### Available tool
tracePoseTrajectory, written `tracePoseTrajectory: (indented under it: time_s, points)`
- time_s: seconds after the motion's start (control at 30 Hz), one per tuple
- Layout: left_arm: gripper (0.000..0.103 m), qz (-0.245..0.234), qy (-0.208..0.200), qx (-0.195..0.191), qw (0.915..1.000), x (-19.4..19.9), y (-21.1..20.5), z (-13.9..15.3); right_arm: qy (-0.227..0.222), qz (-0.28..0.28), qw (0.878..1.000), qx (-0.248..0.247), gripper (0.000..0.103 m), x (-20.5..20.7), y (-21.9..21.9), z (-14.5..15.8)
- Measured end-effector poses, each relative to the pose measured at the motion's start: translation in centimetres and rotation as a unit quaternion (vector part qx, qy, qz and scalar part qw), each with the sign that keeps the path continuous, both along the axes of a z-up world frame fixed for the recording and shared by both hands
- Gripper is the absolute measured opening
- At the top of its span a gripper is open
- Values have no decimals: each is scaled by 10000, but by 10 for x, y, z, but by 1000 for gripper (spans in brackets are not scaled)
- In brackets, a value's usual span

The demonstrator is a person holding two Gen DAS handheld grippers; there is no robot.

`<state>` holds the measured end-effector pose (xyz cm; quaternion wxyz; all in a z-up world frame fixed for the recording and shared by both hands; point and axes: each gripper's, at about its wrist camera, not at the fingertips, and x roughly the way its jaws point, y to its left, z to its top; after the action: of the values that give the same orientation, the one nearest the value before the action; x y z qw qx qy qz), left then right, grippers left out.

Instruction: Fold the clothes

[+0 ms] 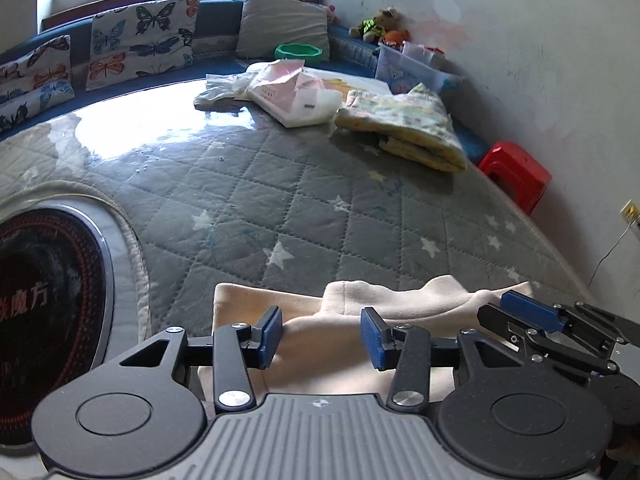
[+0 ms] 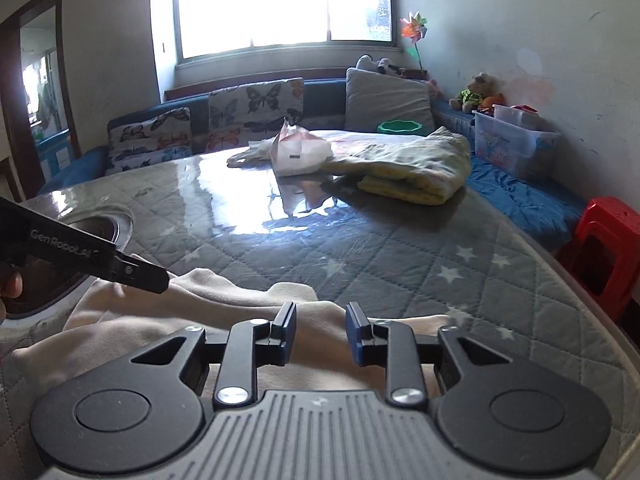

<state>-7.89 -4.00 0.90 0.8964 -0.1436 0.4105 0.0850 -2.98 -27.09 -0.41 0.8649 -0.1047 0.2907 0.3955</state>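
A cream garment [image 1: 336,328] lies rumpled at the near edge of the grey quilted table [image 1: 304,208]; it also shows in the right wrist view [image 2: 224,300]. My left gripper [image 1: 321,336] is open, jaws wide apart just above the garment's near part. My right gripper [image 2: 321,332] is open too, over the garment's right part. In the left wrist view the right gripper [image 1: 548,328] sits at the right, over the garment's edge. In the right wrist view the left gripper [image 2: 120,268] reaches in from the left, above the cloth.
A folded yellow patterned blanket [image 1: 404,128] and a pink-white bag with clothes [image 1: 288,92] lie at the far side. A round black cooktop [image 1: 44,304] is set into the table at left. A red stool [image 1: 516,176] stands right, beside the wall. Butterfly cushions [image 1: 140,40] line the bench.
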Motion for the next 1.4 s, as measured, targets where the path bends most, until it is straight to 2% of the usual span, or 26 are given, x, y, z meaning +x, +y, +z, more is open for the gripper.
tracePoseTrajectory:
  time_s: [0.03,0.1,0.23,0.43,0.5,0.67,1.13,1.4]
  points:
    - [47,-6,30,32,10000,2,0,-2,6,8,10000,-30,29,1,3,-2]
    - [49,-4,84,81,9999,7,-1,-6,27,5,10000,-71,39,3,6,-5]
    - [53,-11,89,216,9997,14,-3,-11,34,-22,9999,-136,43,6,9,-9]
    - [61,-2,82,310,9995,17,-6,-11,48,-138,9999,-83,58,8,7,-7]
    - [67,13,60,355,9994,15,-8,-9,29,-154,9999,-56,74,6,5,-5]
    - [76,-5,-45,373,9993,6,-15,-3,-168,-110,9998,-56,85,-4,2,4]
    - [95,11,-319,551,9980,-31,-32,16,-347,-150,9993,11,98,-34,-12,16]
    - [100,-23,-351,642,9973,-49,-43,19,-364,-134,9992,62,100,-50,-21,21]
